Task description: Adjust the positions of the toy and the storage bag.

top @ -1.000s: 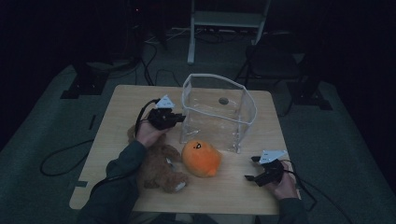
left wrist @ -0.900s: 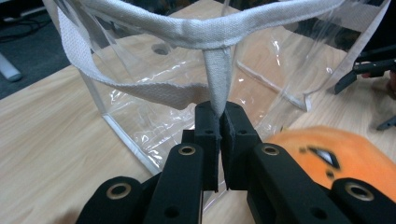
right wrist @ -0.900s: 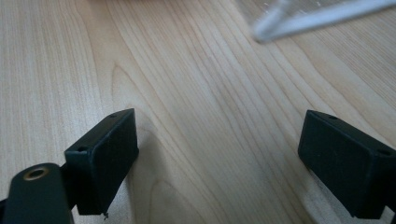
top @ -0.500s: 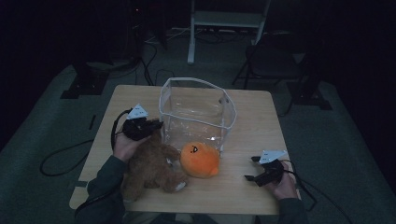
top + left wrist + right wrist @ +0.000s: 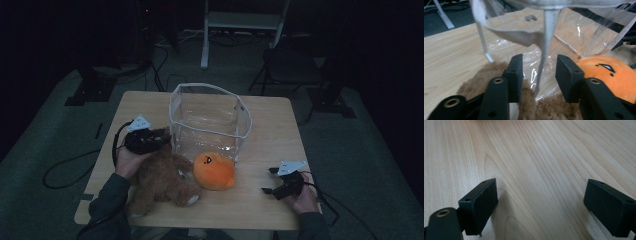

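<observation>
So the left gripper (image 5: 537, 75) has just been opening up; its jaws stand partly apart with the white seam of the clear bag (image 5: 210, 120) running between them, and as far as I can tell the pads aren't pressing on it, so it looks let go rather than held. It sits right at the bag's near-left corner, over the brown plush bear (image 5: 160, 177); the bear's fur fills the bottom of the left gripper view, just under the jaws.

The right gripper (image 5: 540, 202) is spread wide over bare wood, holding nothing; in the high view it rests well off to the bag's right, near the table's front edge.

Progress, my guess: the bag stands upright with its mouth open and nothing inside, so the setup part seems done; the actual packing hasn't started. The bear lies against the bag's front-left and the orange plush (image 5: 214, 171) touches its front wall, both still on the table (image 5: 280, 125).

Room to move: the stretch right of the bag is open, plenty of space for the right hand to come in; the left side is tight, bear and bag wall crowding the jaws; the bear's legs reach close to the front edge, so dragging it that way seems risky.
</observation>
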A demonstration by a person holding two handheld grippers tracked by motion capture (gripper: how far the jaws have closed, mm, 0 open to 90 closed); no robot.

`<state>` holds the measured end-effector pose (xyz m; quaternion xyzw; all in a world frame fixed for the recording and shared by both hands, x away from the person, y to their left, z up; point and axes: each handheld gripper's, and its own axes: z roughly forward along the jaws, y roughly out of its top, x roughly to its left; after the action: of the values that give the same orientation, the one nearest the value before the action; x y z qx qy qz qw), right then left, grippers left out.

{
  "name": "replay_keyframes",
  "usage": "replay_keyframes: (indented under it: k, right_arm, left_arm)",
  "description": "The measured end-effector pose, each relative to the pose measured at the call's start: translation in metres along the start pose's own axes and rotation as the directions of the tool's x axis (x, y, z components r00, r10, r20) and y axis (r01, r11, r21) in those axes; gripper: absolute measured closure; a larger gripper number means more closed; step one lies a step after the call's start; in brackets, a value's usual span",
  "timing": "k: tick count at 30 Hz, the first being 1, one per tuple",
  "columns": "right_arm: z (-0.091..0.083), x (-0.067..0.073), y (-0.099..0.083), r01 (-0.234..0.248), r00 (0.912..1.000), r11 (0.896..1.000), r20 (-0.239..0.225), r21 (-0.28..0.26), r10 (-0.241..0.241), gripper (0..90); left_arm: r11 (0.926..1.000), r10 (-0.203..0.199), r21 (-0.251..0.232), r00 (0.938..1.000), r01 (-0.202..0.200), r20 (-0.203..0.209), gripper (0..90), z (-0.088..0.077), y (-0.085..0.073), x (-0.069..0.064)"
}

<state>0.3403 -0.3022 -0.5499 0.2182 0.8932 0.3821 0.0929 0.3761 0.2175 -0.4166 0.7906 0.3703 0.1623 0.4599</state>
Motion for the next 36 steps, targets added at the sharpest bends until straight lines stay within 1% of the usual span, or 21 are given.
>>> replay_keyframes:
  k: [1, 3, 5, 8, 10, 13, 16, 18, 23, 26, 28, 30, 31, 32, 35, 36]
  right_arm:
    - [0.000, 0.000, 0.000, 0.000, 1.0000, 1.000, 0.000, 0.000, 0.000, 11.4]
    - [0.000, 0.000, 0.000, 0.000, 1.0000, 1.000, 0.000, 0.000, 0.000, 11.4]
    - [0.000, 0.000, 0.000, -0.001, 1.0000, 1.000, 0.000, 0.001, 0.001, 11.3]
    - [0.000, 0.000, 0.000, -0.002, 1.0000, 1.000, -0.001, 0.000, 0.002, 11.3]
    - [0.000, 0.000, 0.000, -0.002, 1.0000, 1.000, -0.001, 0.001, 0.002, 11.3]
    - [0.000, 0.000, 0.000, -0.001, 1.0000, 1.000, -0.001, 0.001, 0.001, 11.4]
    - [0.000, -0.001, 0.000, 0.001, 1.0000, 1.000, -0.002, 0.002, -0.001, 11.4]
    - [0.000, -0.001, 0.000, 0.000, 1.0000, 1.000, -0.002, 0.002, 0.000, 11.4]
    - [0.000, 0.000, 0.000, -0.008, 0.9999, 1.000, 0.006, 0.002, 0.008, 11.4]
    - [0.000, 0.001, 0.000, -0.010, 0.9999, 1.000, 0.009, 0.002, 0.010, 11.4]
    - [0.000, 0.001, 0.000, -0.012, 0.9999, 1.000, 0.011, 0.002, 0.012, 11.4]
    - [0.000, 0.001, 0.000, -0.012, 0.9999, 1.000, 0.011, 0.001, 0.012, 11.4]
    - [0.000, 0.001, 0.000, -0.012, 0.9999, 1.000, 0.011, 0.001, 0.012, 11.4]
    - [0.000, 0.001, 0.000, -0.012, 0.9999, 1.000, 0.012, 0.002, 0.012, 11.4]
    - [0.000, 0.001, 0.000, -0.013, 0.9998, 1.000, 0.012, 0.001, 0.013, 11.4]
    - [0.000, 0.001, 0.000, -0.013, 0.9998, 1.000, 0.012, 0.001, 0.013, 11.4]
  left_arm:
    - [1.0000, -0.003, 0.004, 0.9998, 0.003, -0.020, 55.8, -0.002, -0.002, 0.000]
    - [1.0000, -0.004, 0.004, 0.9994, 0.004, -0.034, 55.8, -0.007, -0.005, -0.001]
    - [0.9999, -0.014, -0.002, 0.9983, 0.014, -0.057, 55.8, -0.011, -0.009, -0.003]
    - [0.9993, -0.038, -0.007, 0.9961, 0.037, -0.079, 54.8, -0.016, -0.015, -0.001]
    - [0.9984, -0.057, -0.009, 0.9949, 0.056, -0.083, 54.0, -0.017, -0.020, 0.002]
    - [0.9972, -0.074, -0.003, 0.9927, 0.074, -0.096, 52.3, -0.017, -0.026, 0.004]
    - [0.9963, -0.086, 0.002, 0.9889, 0.086, -0.121, 49.9, -0.017, -0.031, 0.005]
    - [0.9963, -0.085, 0.002, 0.9852, 0.086, -0.149, 49.5, -0.017, -0.034, 0.004]
    - [0.9950, -0.098, 0.005, 0.9811, 0.100, -0.167, 47.8, -0.020, -0.038, 0.003]
    - [0.9932, -0.113, 0.006, 0.9755, 0.116, -0.189, 46.3, -0.020, -0.041, 0.002]
    - [0.9910, -0.130, 0.006, 0.9727, 0.134, -0.192, 45.6, -0.019, -0.044, 0.003]
    - [0.9896, -0.140, 0.006, 0.9701, 0.144, -0.199, 45.1, -0.018, -0.046, 0.004]
    - [0.9896, -0.140, 0.006, 0.9701, 0.144, -0.199, 44.6, -0.018, -0.046, 0.004]
    - [0.9881, -0.149, 0.007, 0.9683, 0.154, -0.200, 44.6, -0.017, -0.047, 0.004]
    - [0.9857, -0.162, 0.015, 0.9658, 0.168, -0.203, 43.9, -0.016, -0.049, 0.005]
    - [0.9852, -0.163, 0.020, 0.9665, 0.170, -0.198, 43.9, -0.015, -0.049, 0.006]
